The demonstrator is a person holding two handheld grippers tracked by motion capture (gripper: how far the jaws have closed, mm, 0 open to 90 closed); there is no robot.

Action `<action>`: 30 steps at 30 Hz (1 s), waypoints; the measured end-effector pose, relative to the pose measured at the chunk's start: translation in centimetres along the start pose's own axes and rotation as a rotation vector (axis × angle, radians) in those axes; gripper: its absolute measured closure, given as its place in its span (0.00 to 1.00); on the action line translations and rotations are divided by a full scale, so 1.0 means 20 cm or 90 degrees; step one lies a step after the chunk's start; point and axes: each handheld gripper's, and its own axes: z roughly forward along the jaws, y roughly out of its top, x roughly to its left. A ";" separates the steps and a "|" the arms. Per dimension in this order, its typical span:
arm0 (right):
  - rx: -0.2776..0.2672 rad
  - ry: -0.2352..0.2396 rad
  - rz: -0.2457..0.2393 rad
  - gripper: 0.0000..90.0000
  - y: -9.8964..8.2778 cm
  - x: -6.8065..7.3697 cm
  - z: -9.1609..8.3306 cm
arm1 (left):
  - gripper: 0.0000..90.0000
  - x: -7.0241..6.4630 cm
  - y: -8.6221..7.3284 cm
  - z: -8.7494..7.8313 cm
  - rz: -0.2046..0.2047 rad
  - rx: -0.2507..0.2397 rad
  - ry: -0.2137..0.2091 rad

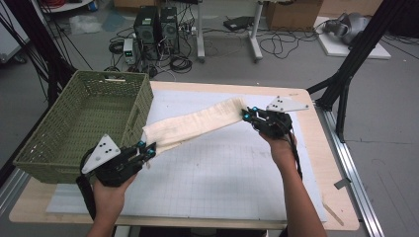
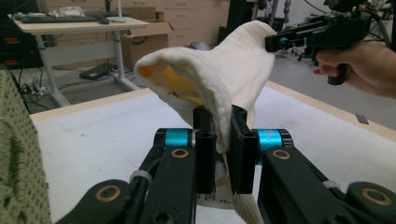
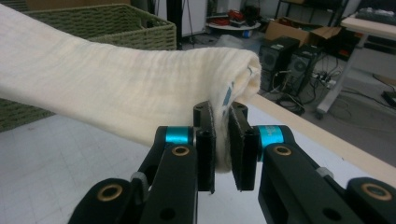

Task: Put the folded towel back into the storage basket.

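A folded cream cloth hangs stretched in the air above the white gridded mat, slanting from lower left to upper right. My left gripper is shut on its lower left end, just off the basket's near right corner. My right gripper is shut on its upper right end near the table's back right. The left gripper view looks along the cloth pinched between its jaws, with the other hand's gripper at the far end. In the right gripper view the cloth's folded edge sits between the jaws.
A green woven basket stands on the table's left side, its inside bare. The wooden table edge runs along the right. On the floor beyond are computer towers, cables and a black frame leg.
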 end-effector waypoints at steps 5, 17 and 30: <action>-0.020 0.016 0.001 0.91 0.06 0.01 0.08 | 0.92 0.03 0.02 -0.04 0.001 -0.010 0.017; -0.014 0.015 -0.024 0.91 0.27 0.03 0.30 | 0.92 0.07 0.04 -0.12 -0.014 -0.040 0.032; -0.008 0.035 -0.038 0.91 0.40 0.08 0.55 | 0.92 0.15 0.05 -0.21 -0.042 -0.060 0.054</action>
